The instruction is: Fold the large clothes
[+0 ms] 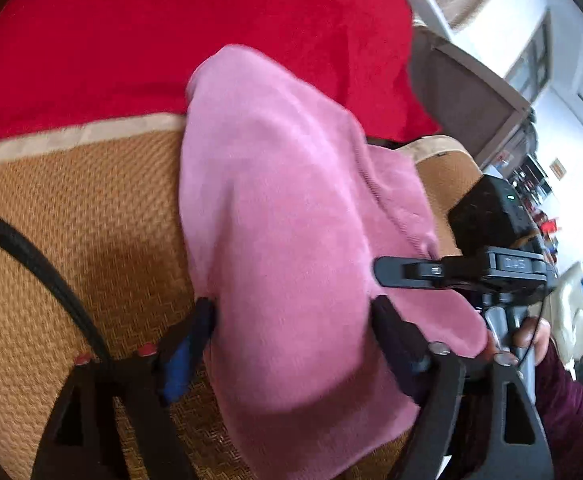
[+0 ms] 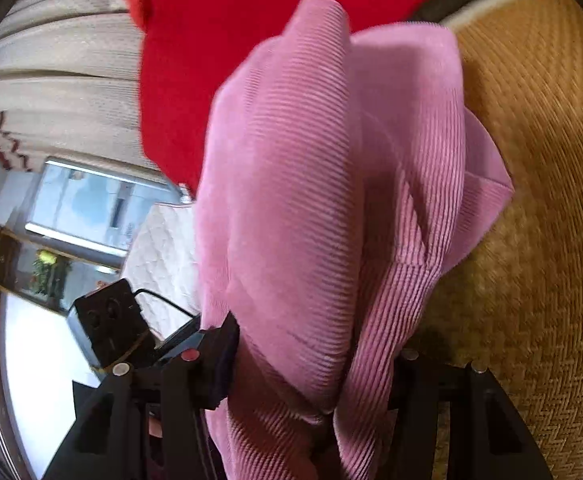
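Observation:
A pink ribbed garment [image 1: 275, 208] hangs bunched between both grippers above a woven straw mat [image 1: 71, 216]. My left gripper [image 1: 291, 316] has its two fingers on either side of a thick fold of the pink cloth and holds it. In the right wrist view the same pink garment [image 2: 311, 208] drapes over my right gripper [image 2: 311, 364]; its left finger [image 2: 223, 360] shows against the cloth, and the right finger is hidden under it. The right gripper's body [image 1: 503, 268] shows in the left wrist view, beside the garment.
A red blanket [image 1: 171, 32] lies on the far side of the mat, also in the right wrist view [image 2: 219, 20]. A black cable [image 1: 39, 268] crosses the mat at left. Curtains [image 2: 59, 72], a window and a mattress edge lie beyond.

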Tool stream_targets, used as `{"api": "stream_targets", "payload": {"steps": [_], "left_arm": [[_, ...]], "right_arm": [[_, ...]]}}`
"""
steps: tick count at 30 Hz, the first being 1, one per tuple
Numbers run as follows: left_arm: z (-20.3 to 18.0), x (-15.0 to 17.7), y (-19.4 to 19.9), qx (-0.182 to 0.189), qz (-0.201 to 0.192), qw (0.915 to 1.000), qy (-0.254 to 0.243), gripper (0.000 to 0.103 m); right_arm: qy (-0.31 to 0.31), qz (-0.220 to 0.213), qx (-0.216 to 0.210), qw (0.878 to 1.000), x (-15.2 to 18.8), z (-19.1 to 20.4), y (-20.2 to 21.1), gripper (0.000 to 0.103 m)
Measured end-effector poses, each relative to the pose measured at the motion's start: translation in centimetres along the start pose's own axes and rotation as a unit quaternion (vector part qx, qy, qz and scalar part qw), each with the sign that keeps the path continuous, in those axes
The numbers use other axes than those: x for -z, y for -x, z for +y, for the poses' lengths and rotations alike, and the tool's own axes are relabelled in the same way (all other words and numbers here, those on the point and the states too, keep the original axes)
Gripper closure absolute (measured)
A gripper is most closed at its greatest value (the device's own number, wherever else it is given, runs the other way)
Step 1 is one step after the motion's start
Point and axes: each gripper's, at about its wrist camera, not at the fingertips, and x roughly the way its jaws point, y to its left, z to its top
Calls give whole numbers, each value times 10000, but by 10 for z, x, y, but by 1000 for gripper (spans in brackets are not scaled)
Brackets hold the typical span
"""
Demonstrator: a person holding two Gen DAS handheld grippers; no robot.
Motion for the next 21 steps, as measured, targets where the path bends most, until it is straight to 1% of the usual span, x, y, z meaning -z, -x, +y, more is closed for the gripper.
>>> {"api": "stream_targets", "payload": {"steps": [1, 3, 5, 7, 8, 11, 13, 14, 15, 16, 17, 18, 19, 21], "left_arm": [[1, -1, -1, 53, 29, 10000, 80, 19], [-2, -6, 1, 22, 47, 10000, 51, 19], [-2, -7, 2, -4, 51, 10000, 27, 19], [-2, -8, 1, 34, 62, 10000, 59, 19], [-2, -7, 2, 51, 58, 9999, 70, 18], [5, -4, -1, 242, 93, 9993, 275, 17], [13, 1, 4, 361, 60, 9988, 317, 17], [14, 0, 6, 444, 16, 9985, 326, 19], [14, 0, 8, 493, -31, 9983, 307, 23], [12, -1, 12, 497, -105, 9984, 241, 29], [9, -2, 16, 465, -199, 9986, 134, 34], [6, -3, 20, 438, -274, 9987, 48, 37], [2, -4, 26, 411, -348, 9985, -48, 41], [-3, -6, 39, 394, -487, 9979, -190, 44]], "right_arm": [[-50, 12, 50, 10000, -1, -2, -1, 47], [-52, 4, 157, 9999, -3, 0, -1, 46], [-12, 5, 224, 9997, -5, 6, -3, 42], [-18, 51, 345, 9994, -8, 5, 5, 34], [-28, 31, 456, 9989, -10, 14, -6, 33], [-124, -71, 544, 9984, -18, 13, -8, 29], [-285, -192, 507, 9981, -24, 10, -8, 26], [-384, -266, 430, 9980, -28, 7, -12, 26], [-454, -327, 308, 9980, -29, 5, -16, 26], [-506, -399, 179, 9978, -31, 3, -20, 29], [-464, -456, 204, 9977, -32, 3, -20, 32], [-348, -501, 266, 9978, -32, 7, -21, 42], [-193, -530, 327, 9979, -33, 13, -22, 47], [128, -635, 448, 9969, -34, 32, -23, 50]]}}
